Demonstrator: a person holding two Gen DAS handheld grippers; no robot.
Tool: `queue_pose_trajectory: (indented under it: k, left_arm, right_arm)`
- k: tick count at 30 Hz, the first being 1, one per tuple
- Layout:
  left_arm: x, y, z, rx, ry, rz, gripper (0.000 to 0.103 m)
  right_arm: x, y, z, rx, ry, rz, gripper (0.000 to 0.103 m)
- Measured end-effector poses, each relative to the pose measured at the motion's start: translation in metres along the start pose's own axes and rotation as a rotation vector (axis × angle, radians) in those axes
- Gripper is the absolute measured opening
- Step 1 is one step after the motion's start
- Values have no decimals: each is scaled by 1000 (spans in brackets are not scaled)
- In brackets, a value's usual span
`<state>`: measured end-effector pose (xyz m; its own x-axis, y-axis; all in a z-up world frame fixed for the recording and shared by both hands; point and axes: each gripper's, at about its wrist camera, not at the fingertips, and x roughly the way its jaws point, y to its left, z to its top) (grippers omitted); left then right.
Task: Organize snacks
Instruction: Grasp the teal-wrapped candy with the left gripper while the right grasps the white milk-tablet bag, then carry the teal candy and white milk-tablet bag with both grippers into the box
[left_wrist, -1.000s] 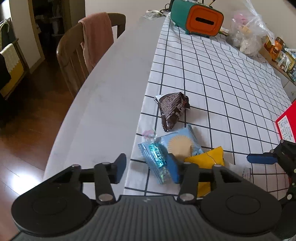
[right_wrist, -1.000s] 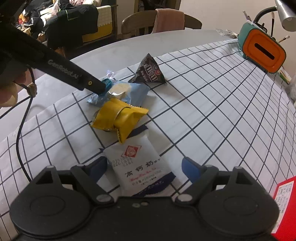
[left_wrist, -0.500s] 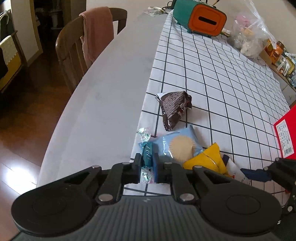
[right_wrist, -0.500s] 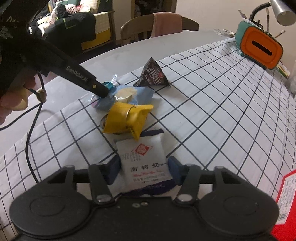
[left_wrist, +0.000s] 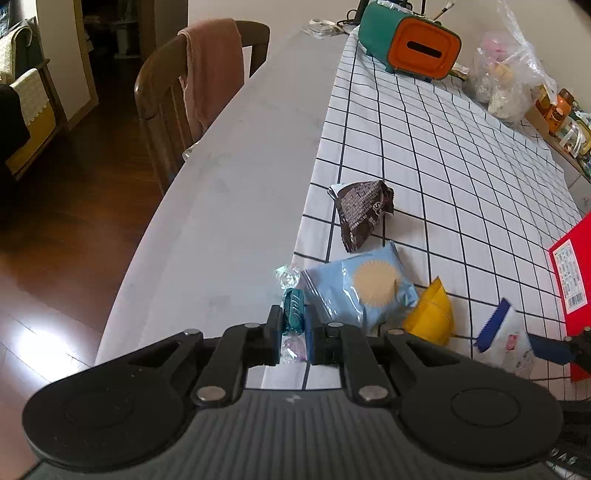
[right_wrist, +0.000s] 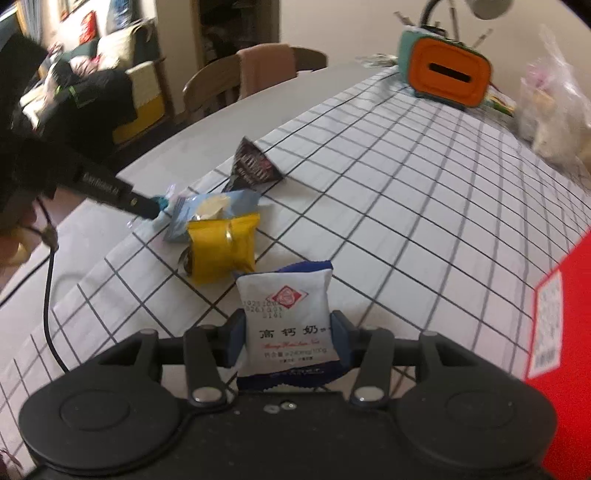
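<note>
My left gripper is shut on a teal wrapped candy at the near left edge of the checked cloth. My right gripper is shut on a white and blue milk snack packet and holds it tilted up off the cloth; the packet also shows in the left wrist view. On the cloth lie a light blue biscuit packet, a yellow packet and a dark brown chocolate packet.
A red box lies at the right. A teal and orange tissue box and a clear plastic bag stand at the far end. A wooden chair with a pink towel stands by the table's left edge.
Both grippers went from open to shut. The left closed on the teal candy. The right closed on the white packet and lifted it off the cloth, moving right toward the red box.
</note>
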<state>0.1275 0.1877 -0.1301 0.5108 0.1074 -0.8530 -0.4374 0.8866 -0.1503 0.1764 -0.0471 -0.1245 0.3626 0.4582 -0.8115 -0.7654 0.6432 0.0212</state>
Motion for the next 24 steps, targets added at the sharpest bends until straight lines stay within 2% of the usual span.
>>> queue_pose_trajectory:
  k: [7, 14, 24]
  left_arm:
    - [-16, -8, -7, 19, -10, -2, 12]
    - [-38, -32, -11, 50, -30, -27, 12]
    - [-78, -97, -12, 106, -84, -87, 12]
  right_arm:
    - [-30, -14, -10, 94, -31, 6, 48]
    - [-65, -33, -21, 161, -70, -21, 48]
    - [-120, -81, -33, 237, -125, -67, 47]
